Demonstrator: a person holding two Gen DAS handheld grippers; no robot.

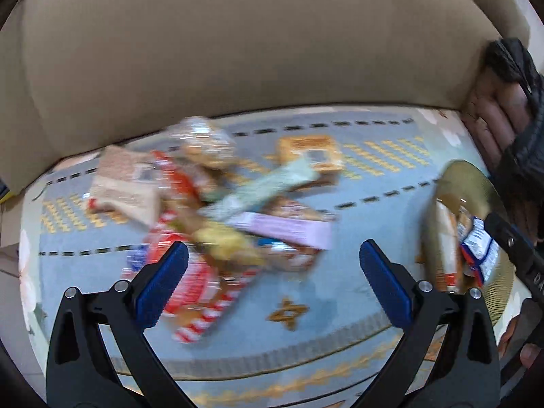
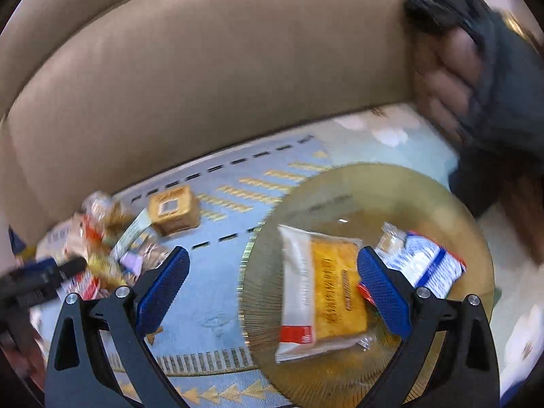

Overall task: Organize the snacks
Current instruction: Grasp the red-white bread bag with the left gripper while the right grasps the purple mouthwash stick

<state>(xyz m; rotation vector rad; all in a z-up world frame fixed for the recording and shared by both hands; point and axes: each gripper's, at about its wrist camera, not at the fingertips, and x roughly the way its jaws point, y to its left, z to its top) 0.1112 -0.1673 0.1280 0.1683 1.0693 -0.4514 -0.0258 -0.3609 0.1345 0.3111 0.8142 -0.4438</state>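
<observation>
A blurred pile of snack packets (image 1: 217, 217) lies on the blue patterned tablecloth (image 1: 340, 282); in the right wrist view the pile (image 2: 102, 248) is at the far left. My left gripper (image 1: 273, 272) hovers open over the pile's near edge, nothing between its blue pads. A gold glass plate (image 2: 367, 190) holds a yellow-and-white cake packet (image 2: 323, 292) and a blue-and-white packet (image 2: 428, 268). My right gripper (image 2: 273, 278) is open above the plate's left part, empty. In the left wrist view the plate (image 1: 465, 183) is at the right, with the other gripper's black arm (image 1: 513, 248) over it.
A beige sofa back (image 1: 238, 44) curves behind the table. A dark jacket (image 2: 493, 78) and brown cushion lie at the right end. An orange snack box (image 2: 173, 209) stands apart on the cloth, behind the pile. Bare cloth shows between pile and plate.
</observation>
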